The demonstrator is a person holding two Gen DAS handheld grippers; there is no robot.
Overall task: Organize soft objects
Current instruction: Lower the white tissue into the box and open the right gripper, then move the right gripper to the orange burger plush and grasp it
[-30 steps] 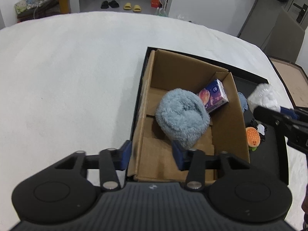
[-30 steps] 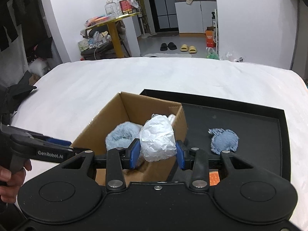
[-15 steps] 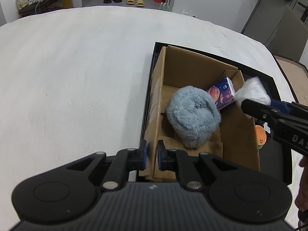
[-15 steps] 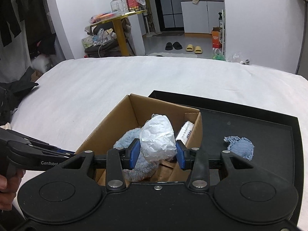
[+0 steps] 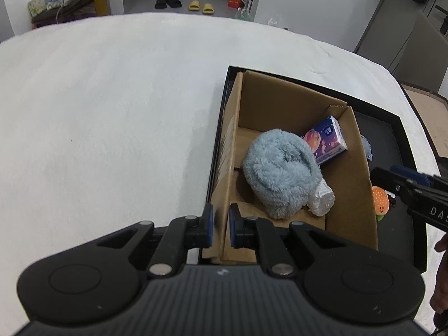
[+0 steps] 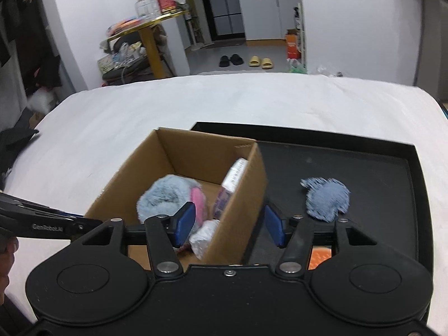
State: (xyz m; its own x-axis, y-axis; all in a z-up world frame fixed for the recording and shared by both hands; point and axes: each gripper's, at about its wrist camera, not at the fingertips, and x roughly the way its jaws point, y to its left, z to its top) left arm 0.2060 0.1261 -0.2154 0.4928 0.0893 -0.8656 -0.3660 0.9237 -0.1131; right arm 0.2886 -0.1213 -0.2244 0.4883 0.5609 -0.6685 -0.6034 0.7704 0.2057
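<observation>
A cardboard box (image 5: 291, 103) stands on a black tray (image 5: 392, 137) on the white bed. Inside lie a fluffy blue plush (image 5: 277, 173), a purple tissue pack (image 5: 324, 140) and a white crumpled packet (image 5: 322, 200). My left gripper (image 5: 219, 228) is shut on the box's near left wall. My right gripper (image 6: 229, 224) is open and empty above the box's right wall (image 6: 240, 196); the white packet (image 6: 203, 236) lies below it beside the plush (image 6: 165, 197). A blue-grey cloth (image 6: 327, 198) and an orange plush toy (image 5: 380, 203) lie on the tray.
The white bed (image 5: 112, 112) spreads left and beyond the tray (image 6: 364, 168). The right gripper's fingers (image 5: 403, 182) reach in at the right edge of the left wrist view. Slippers (image 6: 260, 61) and a yellow-legged table (image 6: 148, 44) stand on the floor beyond.
My right gripper opened and let the white packet fall into the box beside the plush. My left gripper, open a second ago, closed on the box's left wall and stays there.
</observation>
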